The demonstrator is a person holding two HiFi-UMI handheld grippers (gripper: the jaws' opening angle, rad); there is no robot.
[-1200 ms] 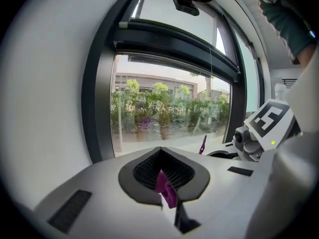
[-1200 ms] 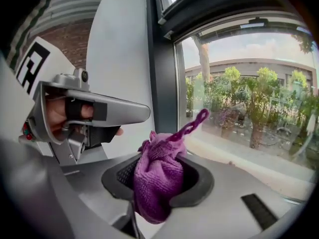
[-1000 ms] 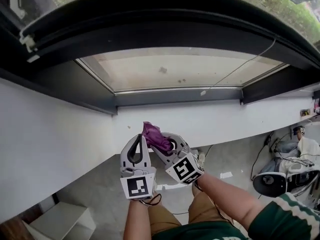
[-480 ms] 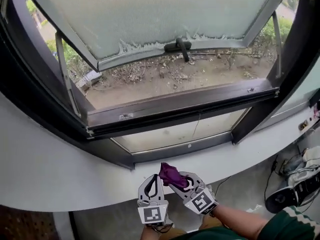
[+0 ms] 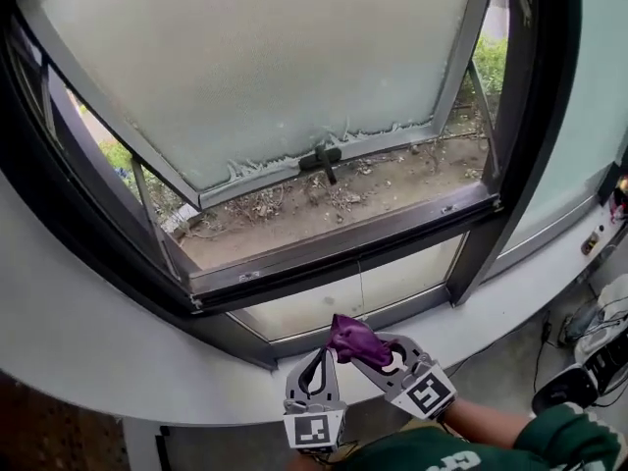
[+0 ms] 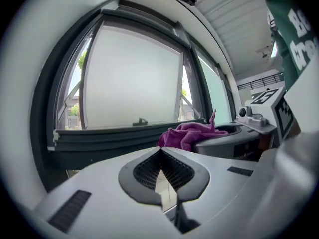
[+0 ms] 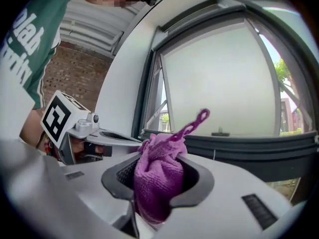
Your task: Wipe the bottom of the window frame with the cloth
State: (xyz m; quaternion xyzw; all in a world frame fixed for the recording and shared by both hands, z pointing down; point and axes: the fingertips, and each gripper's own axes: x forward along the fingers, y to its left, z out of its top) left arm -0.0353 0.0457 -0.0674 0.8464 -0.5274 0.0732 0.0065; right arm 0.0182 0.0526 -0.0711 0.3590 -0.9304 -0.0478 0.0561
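Right gripper view: right gripper [image 7: 158, 183] jaws clenched on bunched purple microfibre cloth [image 7: 154, 153], a wad ready for wiping;
left gripper [image 6: 161, 156]: jaws pressed together, empty, idle alongside;
dark window frame [image 5: 343, 238]: bottom rail well apart from cloth, not yet wiped

so both grippers sit low and near the body, side by side and almost touching, jaws aimed at the far side. the left gripper [image 5: 316, 363] points straight ahead with its jaws pressed together and nothing in them. the right gripper [image 5: 371, 351] leans in toward the left one, jaws clamped on the purple cloth [image 5: 353, 338]. the right forearm [image 5: 483, 422] comes in from the near right, with a green sleeve [image 5: 574, 435] further up
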